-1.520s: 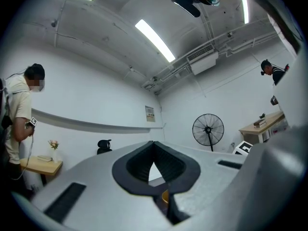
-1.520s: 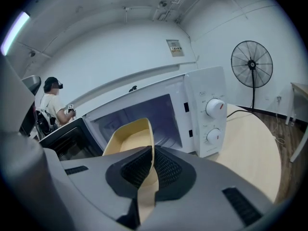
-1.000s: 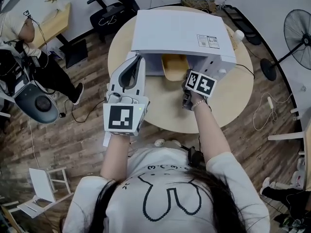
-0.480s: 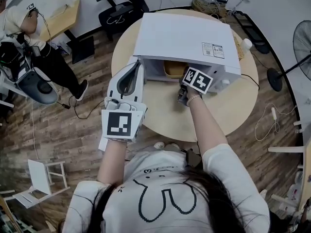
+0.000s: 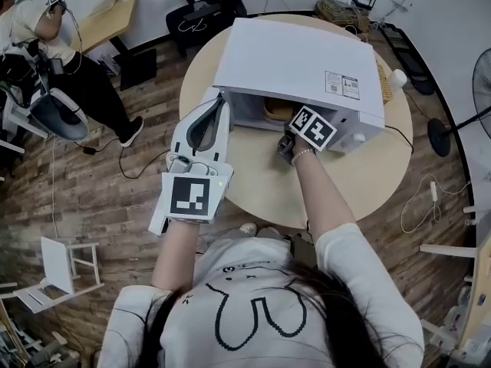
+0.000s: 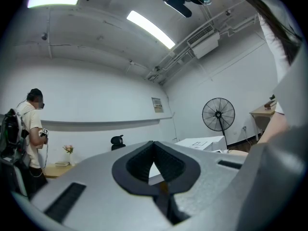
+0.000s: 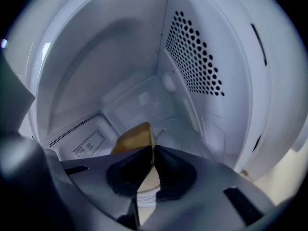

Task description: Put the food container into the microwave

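A white microwave (image 5: 295, 60) stands on the round wooden table (image 5: 253, 171) with its front open toward me. The tan food container (image 5: 278, 111) is inside the opening. In the right gripper view the cavity walls surround the container (image 7: 135, 137), and my right gripper (image 7: 153, 150) is shut on its thin rim. In the head view the right gripper (image 5: 294, 126) reaches into the opening under its marker cube. My left gripper (image 5: 215, 104) is held at the microwave's left front corner. It is shut with nothing in it, and in its own view the left gripper (image 6: 154, 146) points up across the room.
A person (image 5: 46, 44) stands at the back left near a desk, also visible as a person (image 6: 30, 129) in the left gripper view. An office chair (image 5: 201, 6) is behind the table, a floor fan (image 5: 485, 75) at the right, a small white chair (image 5: 65, 271) at the lower left.
My right gripper has pushed forward with the container, which now sits deeper inside the microwave. The left gripper has kept its place.
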Available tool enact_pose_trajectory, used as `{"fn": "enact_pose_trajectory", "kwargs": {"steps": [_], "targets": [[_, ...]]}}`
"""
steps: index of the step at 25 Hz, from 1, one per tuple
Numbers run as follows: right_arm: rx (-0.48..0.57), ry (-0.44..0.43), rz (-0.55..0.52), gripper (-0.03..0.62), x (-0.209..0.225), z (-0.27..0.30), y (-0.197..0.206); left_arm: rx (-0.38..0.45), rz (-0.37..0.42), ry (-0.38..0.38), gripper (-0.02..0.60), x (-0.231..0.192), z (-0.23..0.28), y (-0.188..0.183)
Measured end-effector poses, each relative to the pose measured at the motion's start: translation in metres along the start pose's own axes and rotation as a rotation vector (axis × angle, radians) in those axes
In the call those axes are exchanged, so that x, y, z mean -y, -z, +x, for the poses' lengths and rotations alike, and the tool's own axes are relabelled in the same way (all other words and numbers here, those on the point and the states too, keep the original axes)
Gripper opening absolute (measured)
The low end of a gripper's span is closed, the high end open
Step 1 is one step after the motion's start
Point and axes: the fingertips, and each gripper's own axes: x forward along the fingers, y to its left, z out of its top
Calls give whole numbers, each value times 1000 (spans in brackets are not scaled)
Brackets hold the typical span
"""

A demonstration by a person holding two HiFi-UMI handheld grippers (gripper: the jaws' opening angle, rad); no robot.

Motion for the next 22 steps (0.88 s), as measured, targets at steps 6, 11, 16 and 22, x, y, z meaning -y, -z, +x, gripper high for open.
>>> {"fn": "enact_pose_trajectory", "kwargs": {"steps": [6,11,16,22], "targets": [[36,-9,-13,40,-1,-3,-6,2,3,-10,8,2,-1,-3],[57,-51,-36,41,-8,-14,-15,3,3,-6,8,8,-1,-6],[62,-89,-57,65,-11,-34,-22,59,20,11,8,16,2,-18],[63,-134,-94,83,-14,-66,-29,79,7,1,8,18,7,-24]]}}
